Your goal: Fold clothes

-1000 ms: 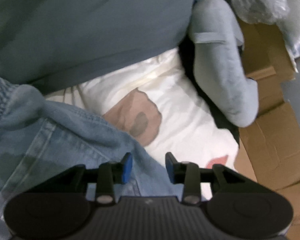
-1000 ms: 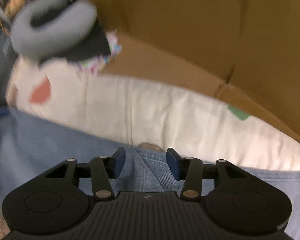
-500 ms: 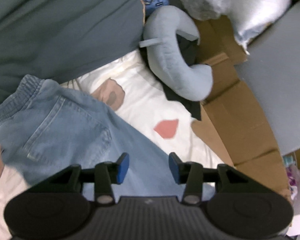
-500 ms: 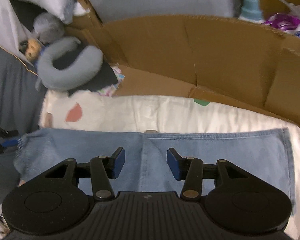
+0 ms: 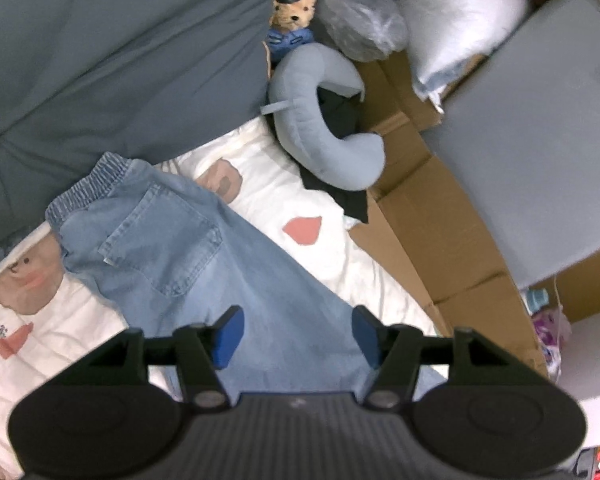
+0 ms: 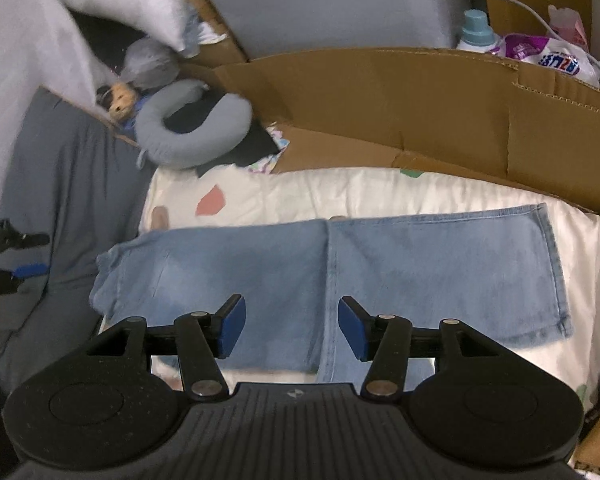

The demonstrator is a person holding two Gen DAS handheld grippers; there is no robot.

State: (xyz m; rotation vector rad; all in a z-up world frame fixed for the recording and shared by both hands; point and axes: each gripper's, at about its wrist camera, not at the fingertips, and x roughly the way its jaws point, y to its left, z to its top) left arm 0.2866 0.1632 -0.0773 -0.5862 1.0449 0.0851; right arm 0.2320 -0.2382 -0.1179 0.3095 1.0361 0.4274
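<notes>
Our left gripper point(image 5: 296, 334) and right gripper point(image 6: 288, 326) hang above the jeans point(image 6: 340, 264), jaws opening and empty. The jeans lie flat on the white quilt point(image 6: 380, 188), running nine to three, waistband point(image 5: 88, 188) toward eleven from the left. Since a second ago we see far more of them.

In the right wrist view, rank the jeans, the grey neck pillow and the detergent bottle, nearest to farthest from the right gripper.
1. The jeans, flat on the white quilt just ahead of the right gripper, whose empty jaws are opening.
2. The grey neck pillow, beyond the jeans, upper left.
3. The detergent bottle, behind the cardboard wall, upper right.
</notes>
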